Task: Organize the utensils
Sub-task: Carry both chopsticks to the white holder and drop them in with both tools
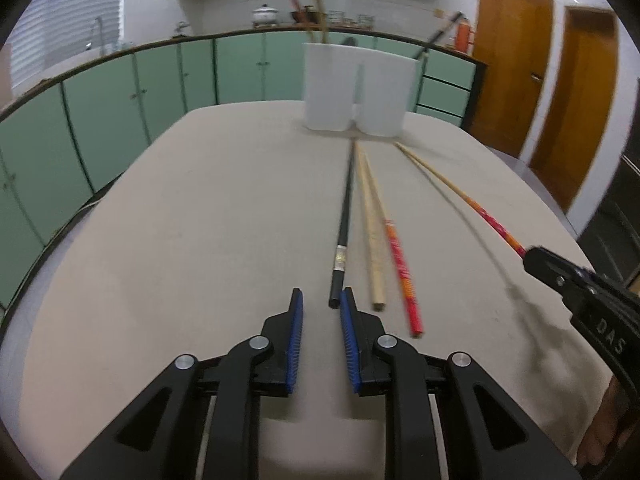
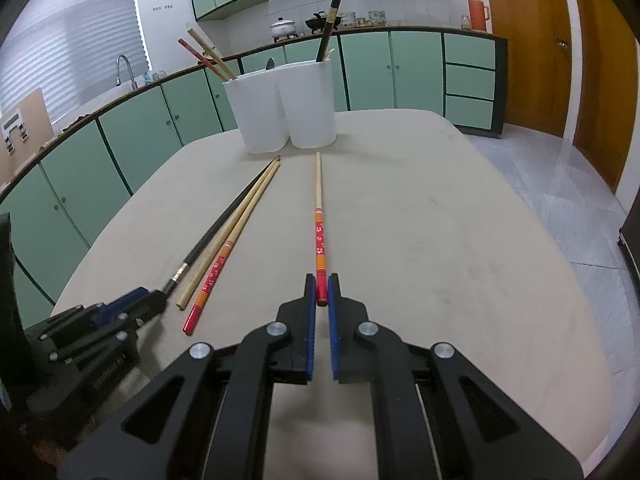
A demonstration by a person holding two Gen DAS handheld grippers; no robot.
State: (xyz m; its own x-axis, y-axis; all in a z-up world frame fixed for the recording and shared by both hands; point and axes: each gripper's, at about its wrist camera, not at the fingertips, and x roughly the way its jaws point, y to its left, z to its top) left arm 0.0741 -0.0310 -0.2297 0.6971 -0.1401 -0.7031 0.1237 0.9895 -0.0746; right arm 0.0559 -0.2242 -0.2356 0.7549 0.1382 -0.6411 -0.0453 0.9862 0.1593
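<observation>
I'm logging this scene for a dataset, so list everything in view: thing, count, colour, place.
black chopstick: 1, black, table, left of the group
plain chopstick: 1, pale wood, beside the black one
loose red chopstick: 1, red and orange, right of the plain one
held red chopstick: 1, red and wood, in right gripper
holder: 1, white, two compartments, far end of table, with chopsticks in it
table: 1, beige
cabinets: green, behind the table
left gripper: open, at the black chopstick's end
right gripper: shut on the held red chopstick

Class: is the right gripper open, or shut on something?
Shut: the right gripper clamps the red end of a chopstick between its blue pads.
</observation>
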